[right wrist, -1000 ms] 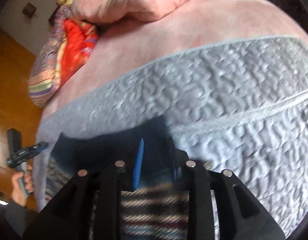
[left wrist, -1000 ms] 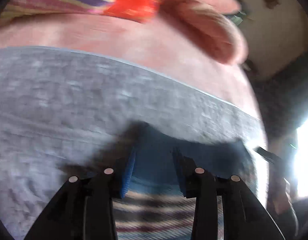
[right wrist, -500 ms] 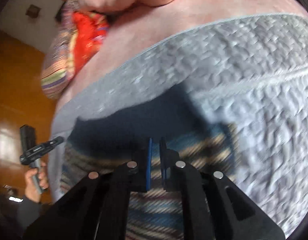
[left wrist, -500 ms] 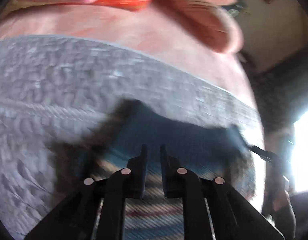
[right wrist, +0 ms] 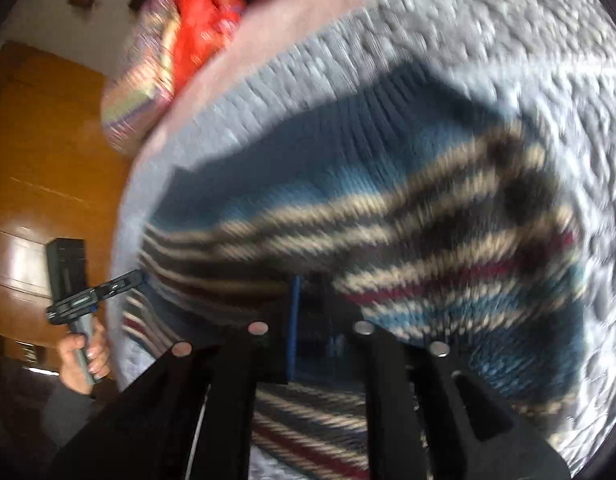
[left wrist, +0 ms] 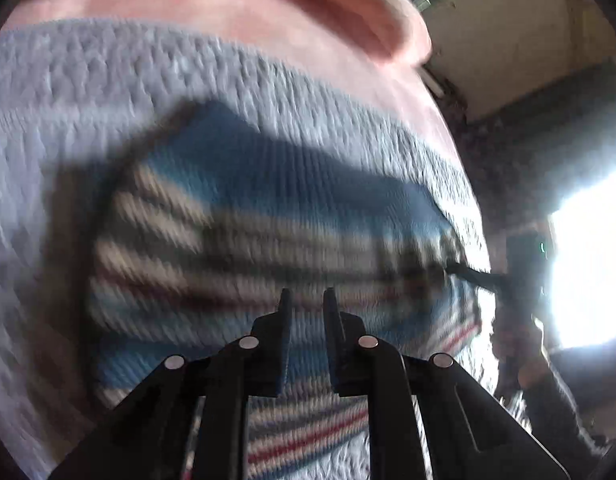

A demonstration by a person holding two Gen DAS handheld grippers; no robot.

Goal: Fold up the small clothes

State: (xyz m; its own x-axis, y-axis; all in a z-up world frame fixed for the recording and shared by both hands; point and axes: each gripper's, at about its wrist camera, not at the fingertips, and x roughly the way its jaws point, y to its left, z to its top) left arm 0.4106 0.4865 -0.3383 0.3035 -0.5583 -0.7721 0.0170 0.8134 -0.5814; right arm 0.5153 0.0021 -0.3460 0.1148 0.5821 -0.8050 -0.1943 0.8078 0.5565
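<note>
Bedroom setup: grey quilted bedspread (left wrist: 108,80) over a pink sheet (left wrist: 236,12), wooden wardrobe (right wrist: 40,152) off the bed's left side. Striped knit sweater (left wrist: 268,184) lies on the quilt, blue band toward the far edge, part of it lifted and doubling over in the right wrist view. Soft, light, floppy knit; stretches and sags, so best pinched at the hem or a folded edge, both layers together. Left tongs (left wrist: 306,300) narrow, apparently nipping the near hem, though the contact is blurred. Right tongs (right wrist: 311,292) narrow with knit draped over them; cannot tell what's between them. Sleeves and neckline not visible; motion blur throughout; window glare (left wrist: 587,256) washes out the bed's right side.
</note>
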